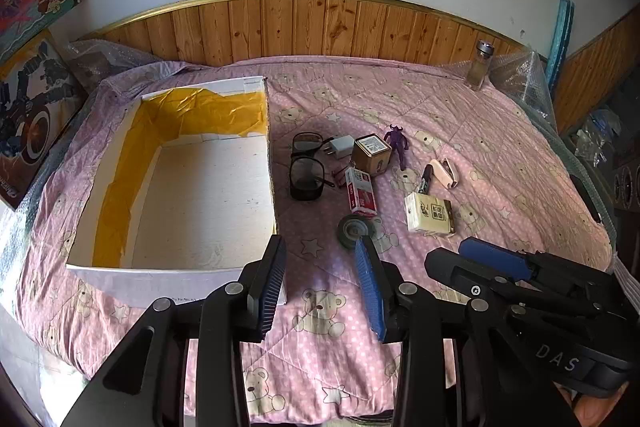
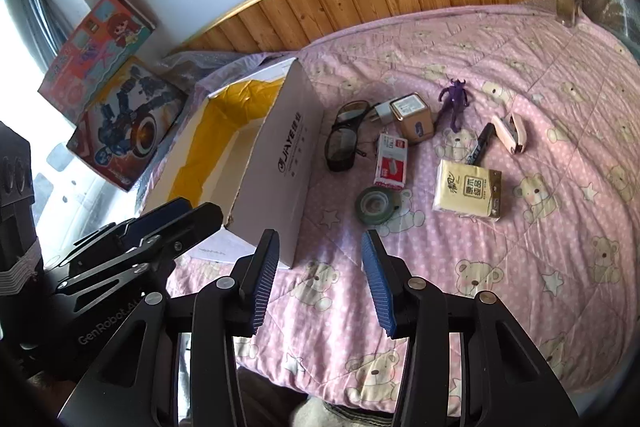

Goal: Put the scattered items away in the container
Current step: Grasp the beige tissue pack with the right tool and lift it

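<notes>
A white cardboard box (image 1: 208, 195) with yellow-taped inner walls lies open on the pink bed, also seen as the box (image 2: 280, 163). Right of it lie scattered items: black glasses (image 1: 306, 167), a white charger (image 1: 340, 146), a gold cube box (image 1: 373, 153), a purple figure (image 1: 396, 143), a red-white pack (image 1: 362, 193), a tape roll (image 1: 357, 229), a tissue pack (image 1: 430, 215), a black marker (image 1: 426, 179) and a pink stapler (image 1: 446, 171). My left gripper (image 1: 322, 247) hovers open near the box's front corner, short of the tape roll (image 2: 374, 205). My right gripper (image 2: 320, 239) hangs open and empty.
A glass bottle (image 1: 480, 65) stands at the bed's far right by the wooden headboard (image 1: 320, 27). Two toy boxes (image 2: 120, 119) lean at the left wall. Bubble wrap (image 1: 524, 79) edges the mattress. Each view shows the other gripper beside it.
</notes>
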